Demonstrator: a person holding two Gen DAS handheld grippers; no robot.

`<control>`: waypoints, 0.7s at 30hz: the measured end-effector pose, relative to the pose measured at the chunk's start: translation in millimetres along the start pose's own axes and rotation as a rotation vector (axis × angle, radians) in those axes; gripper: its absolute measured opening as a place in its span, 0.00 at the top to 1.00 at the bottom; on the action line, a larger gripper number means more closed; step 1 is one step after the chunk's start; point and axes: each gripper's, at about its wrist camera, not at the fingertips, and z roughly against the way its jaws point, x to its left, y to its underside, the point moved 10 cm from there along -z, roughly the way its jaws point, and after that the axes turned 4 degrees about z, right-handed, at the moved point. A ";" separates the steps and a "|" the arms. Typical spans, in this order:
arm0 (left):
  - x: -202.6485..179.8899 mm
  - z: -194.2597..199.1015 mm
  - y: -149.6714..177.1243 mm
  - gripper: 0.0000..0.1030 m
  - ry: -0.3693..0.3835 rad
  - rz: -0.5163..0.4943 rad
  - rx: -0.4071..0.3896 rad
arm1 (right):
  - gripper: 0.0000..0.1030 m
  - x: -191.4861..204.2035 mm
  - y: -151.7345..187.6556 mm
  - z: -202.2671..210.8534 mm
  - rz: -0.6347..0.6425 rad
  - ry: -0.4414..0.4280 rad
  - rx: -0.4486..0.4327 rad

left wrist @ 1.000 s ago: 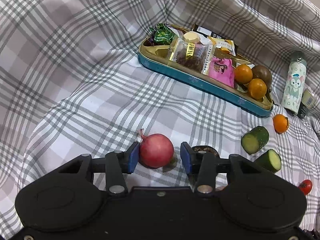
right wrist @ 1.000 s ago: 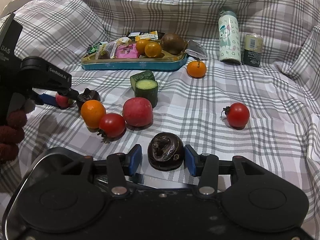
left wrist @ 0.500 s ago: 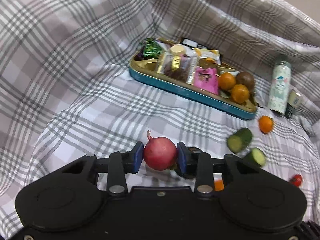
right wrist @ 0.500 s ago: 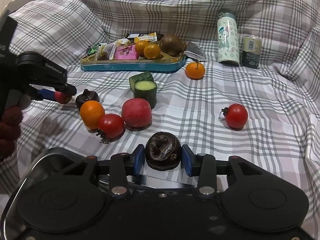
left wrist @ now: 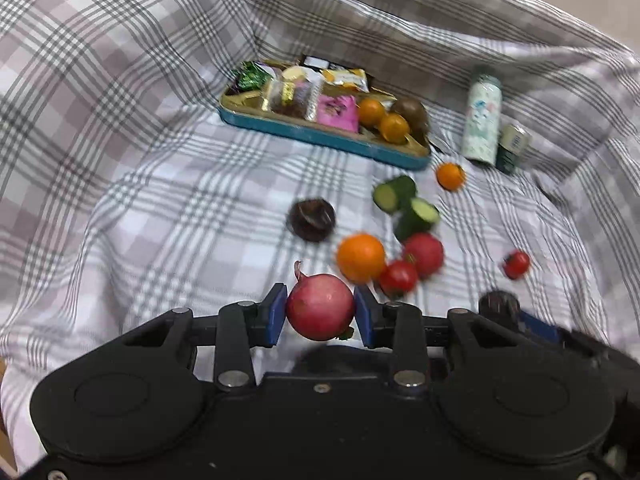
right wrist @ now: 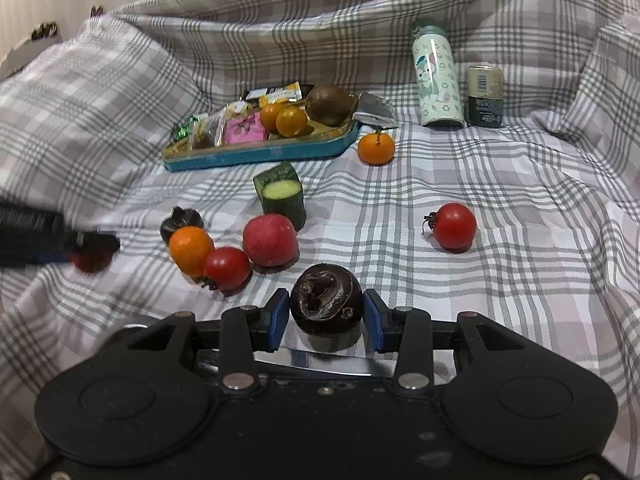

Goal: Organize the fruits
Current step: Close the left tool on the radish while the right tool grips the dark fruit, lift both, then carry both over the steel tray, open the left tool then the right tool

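My left gripper [left wrist: 320, 314] is shut on a red radish [left wrist: 320, 307], held above the checked cloth. My right gripper [right wrist: 326, 316] is shut on a dark brown wrinkled fruit [right wrist: 326, 305] low over the cloth. Ahead of it lie an orange [right wrist: 191, 250], a tomato [right wrist: 226, 268], a red round fruit [right wrist: 270, 240], cucumber pieces [right wrist: 282, 196] and a second dark fruit [right wrist: 182, 220]. A lone tomato [right wrist: 454, 226] sits to the right. The left gripper [right wrist: 60, 240] shows blurred at the left edge of the right wrist view.
A teal tray [right wrist: 256, 158] at the back holds snack packets, two small oranges and a brown fruit. A tangerine [right wrist: 376, 147] lies beside it. A patterned bottle [right wrist: 438, 80] and a can [right wrist: 485, 96] stand at the back right. Folds of cloth rise all around.
The left gripper has shut on the radish, lifted it and drawn back toward the fruit cluster. The right gripper has shut on the dark fruit and stayed in place.
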 end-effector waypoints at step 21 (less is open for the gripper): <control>-27.9 23.9 87.6 0.57 0.002 -0.151 0.087 | 0.59 0.2 68.9 83.3 -0.055 0.034 0.103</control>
